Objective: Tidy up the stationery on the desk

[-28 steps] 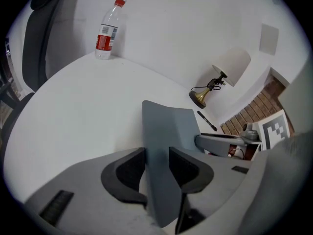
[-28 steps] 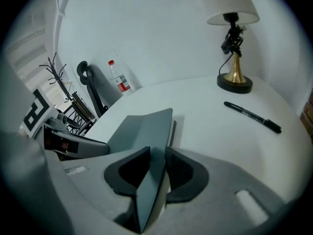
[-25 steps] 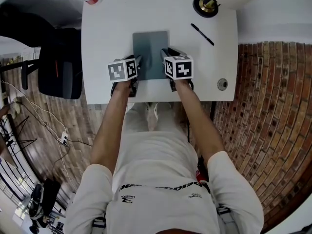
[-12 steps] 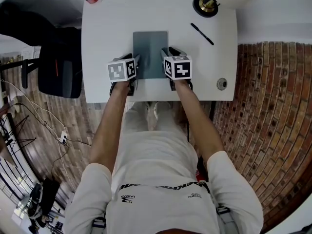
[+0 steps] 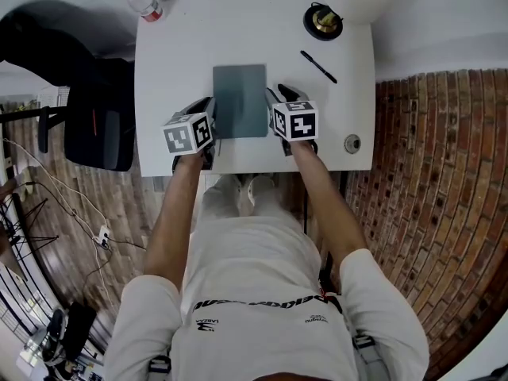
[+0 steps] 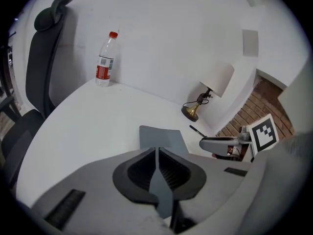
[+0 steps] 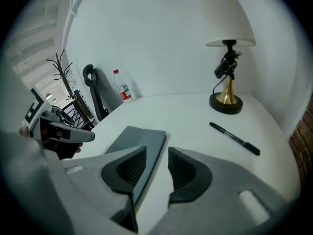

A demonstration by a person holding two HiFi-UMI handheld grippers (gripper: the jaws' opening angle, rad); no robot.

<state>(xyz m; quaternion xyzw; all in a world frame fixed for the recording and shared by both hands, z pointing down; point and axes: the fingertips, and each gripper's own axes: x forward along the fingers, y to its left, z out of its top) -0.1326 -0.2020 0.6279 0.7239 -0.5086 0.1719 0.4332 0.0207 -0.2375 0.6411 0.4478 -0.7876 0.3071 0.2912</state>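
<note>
A grey notebook (image 5: 240,100) lies in the middle of the white desk (image 5: 171,62). My left gripper (image 5: 208,116) is at the notebook's near left edge. Its jaws have just been closing, and in the left gripper view they (image 6: 156,153) pinch the thin edge of the notebook (image 6: 164,137). My right gripper (image 5: 278,100) is at the near right edge. Its jaws (image 7: 157,163) stand wide open around the notebook (image 7: 139,146), whose edge lies against the left pad and apart from the right one. A black pen (image 5: 318,67) lies to the right, further back.
A table lamp with a brass base (image 5: 323,22) stands at the back right. A water bottle (image 5: 143,1) is at the back left corner. A small round fitting (image 5: 352,143) sits near the desk's right front. A black office chair (image 5: 95,121) stands left of the desk.
The left jaws have shut on the notebook's left edge. Both grippers have risen a little, and the left one now sits further left and lower in the head view.
</note>
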